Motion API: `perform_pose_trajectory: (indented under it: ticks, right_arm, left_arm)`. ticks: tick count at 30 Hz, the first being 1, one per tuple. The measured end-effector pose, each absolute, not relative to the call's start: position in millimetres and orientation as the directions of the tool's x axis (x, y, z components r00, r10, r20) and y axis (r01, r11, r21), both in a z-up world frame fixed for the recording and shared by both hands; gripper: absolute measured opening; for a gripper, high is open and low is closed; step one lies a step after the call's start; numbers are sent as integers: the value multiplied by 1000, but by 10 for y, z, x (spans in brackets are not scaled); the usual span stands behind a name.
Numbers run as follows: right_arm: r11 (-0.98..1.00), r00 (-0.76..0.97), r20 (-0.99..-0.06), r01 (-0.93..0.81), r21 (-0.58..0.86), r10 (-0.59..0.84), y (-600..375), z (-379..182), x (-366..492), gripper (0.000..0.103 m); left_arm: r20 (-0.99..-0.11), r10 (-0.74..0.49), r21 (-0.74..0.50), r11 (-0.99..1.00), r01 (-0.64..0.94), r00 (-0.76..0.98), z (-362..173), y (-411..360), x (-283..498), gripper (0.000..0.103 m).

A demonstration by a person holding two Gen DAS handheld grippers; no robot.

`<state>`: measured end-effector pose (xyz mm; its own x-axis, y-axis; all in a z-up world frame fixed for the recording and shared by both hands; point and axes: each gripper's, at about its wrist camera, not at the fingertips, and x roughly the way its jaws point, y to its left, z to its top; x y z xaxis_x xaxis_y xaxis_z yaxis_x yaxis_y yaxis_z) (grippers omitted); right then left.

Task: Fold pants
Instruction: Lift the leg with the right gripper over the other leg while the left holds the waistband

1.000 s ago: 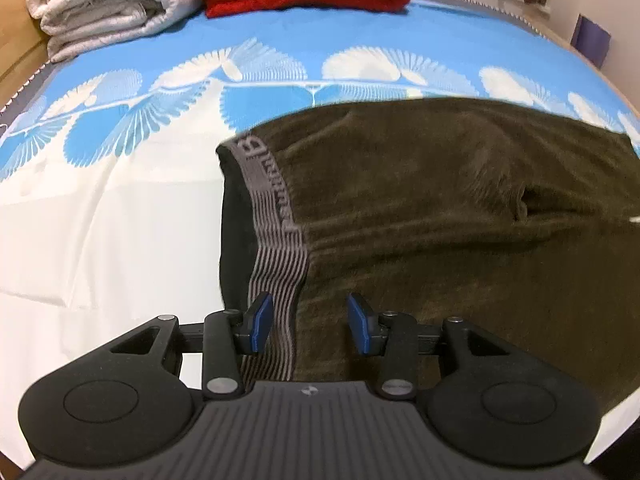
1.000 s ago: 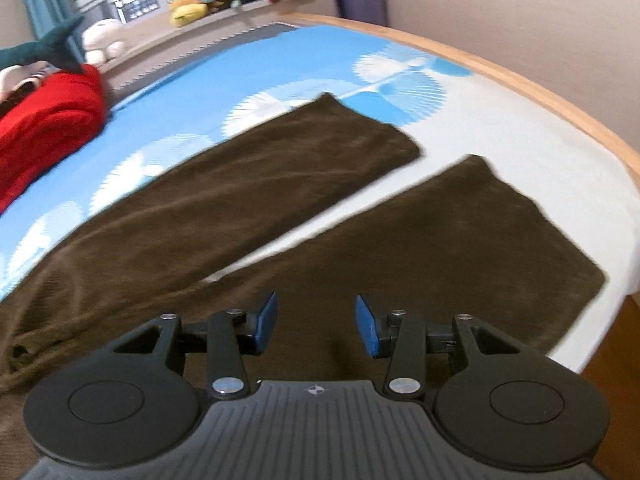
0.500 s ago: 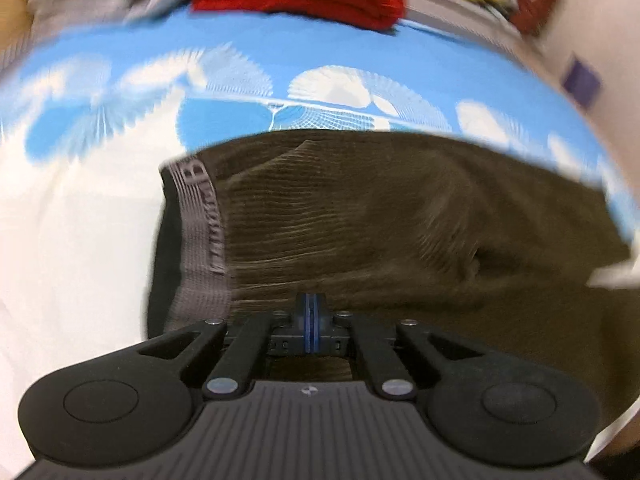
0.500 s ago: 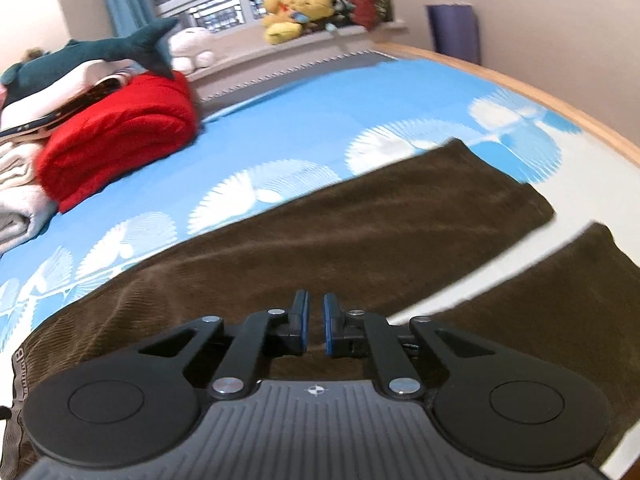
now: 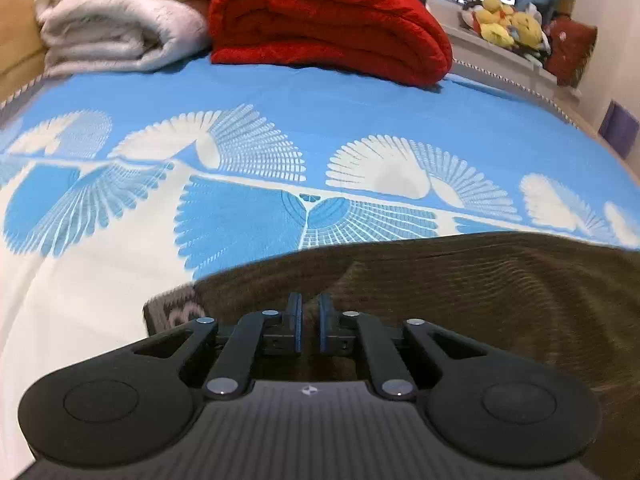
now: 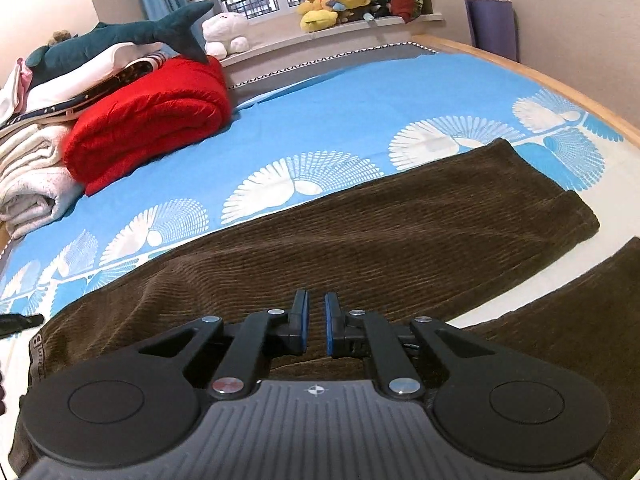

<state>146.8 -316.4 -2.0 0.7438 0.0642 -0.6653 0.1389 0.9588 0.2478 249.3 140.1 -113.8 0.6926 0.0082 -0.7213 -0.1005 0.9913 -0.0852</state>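
Bed (image 6: 360, 92), covered in a blue and white fan-print sheet, is carrying the brown corduroy pants (image 6: 360, 240), which are lying flat with one leg stretching toward the far right corner and the other leg running off at the right edge. Folded red blanket (image 5: 328, 20) and white blanket (image 5: 120, 12) are sitting at the head. Left tool (image 5: 308, 326) is pointing low over the waistband (image 5: 172, 308), fingers nearly together; whether cloth is pinched, I cannot tell. Right tool (image 6: 315, 328) is hovering over the near leg, narrowly parted, its hold unclear.
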Motion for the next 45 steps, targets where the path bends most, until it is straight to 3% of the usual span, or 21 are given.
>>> perform_pose_trajectory:
  ticks: [1,2,5,13,16,17,20,23,29,36,39,43,44,45]
  right_arm:
    - [961,747,-662,135,239,60,-3175,-10,1475,9]
    - [963,750,-659,133,234,57,-3184,-9,1482,9]
    - [963,741,-669,140,232,53,-3205,-39,1542,9]
    - [965,722,-689,133,226,62,-3152,-94,1612,9]
    - [965,719,-692,139,223,56,-3154,-95,1596,9]
    - [966,717,-695,139,219,54,-3154,-95,1599,9]
    - [969,713,-700,141,203,43,-3161,-77,1572,9]
    - [966,713,-700,159,202,29,-3197,-42,1547,9]
    - [948,711,-703,219,231,7,-3269,30,1460,9]
    - [888,680,-730,289,357,72,-3378,-79,1319,9]
    - [875,683,-727,304,376,75,-3383,-151,1220,9]
    - [837,672,-733,338,429,104,-3455,-234,1124,11]
    - [838,671,-735,341,427,101,-3467,-243,1107,11]
    - [837,670,-736,344,426,99,-3479,-250,1092,11]
  left_arm:
    - [-708,15,-77,992,-99,706,-1169,1402,2539,24]
    - [-700,25,-70,992,-103,714,-1189,1409,2575,37]
    - [-689,47,-61,991,-121,723,-1258,1476,2750,56]
    - [-741,43,10,998,-54,671,-1550,1475,3067,67]
    - [-777,10,-11,999,-30,629,-1625,1529,3168,67]
    - [-781,0,-11,1000,-14,625,-1626,1537,3189,61]
    - [-781,-33,-5,999,46,623,-1575,1475,3167,20]
    - [-772,-7,52,996,74,635,-1489,1370,3095,11]
    - [-726,-53,2,997,80,686,-1015,1300,2683,9]
    - [-695,-180,37,958,284,697,-415,985,1333,8]
    - [-717,-248,-51,951,306,651,-385,1010,689,7]
    - [-737,-294,-262,954,145,608,-492,1272,416,9]
    - [-730,-317,-319,942,109,605,-502,1356,410,13]
    - [-722,-359,-396,915,72,591,-537,1464,416,30]
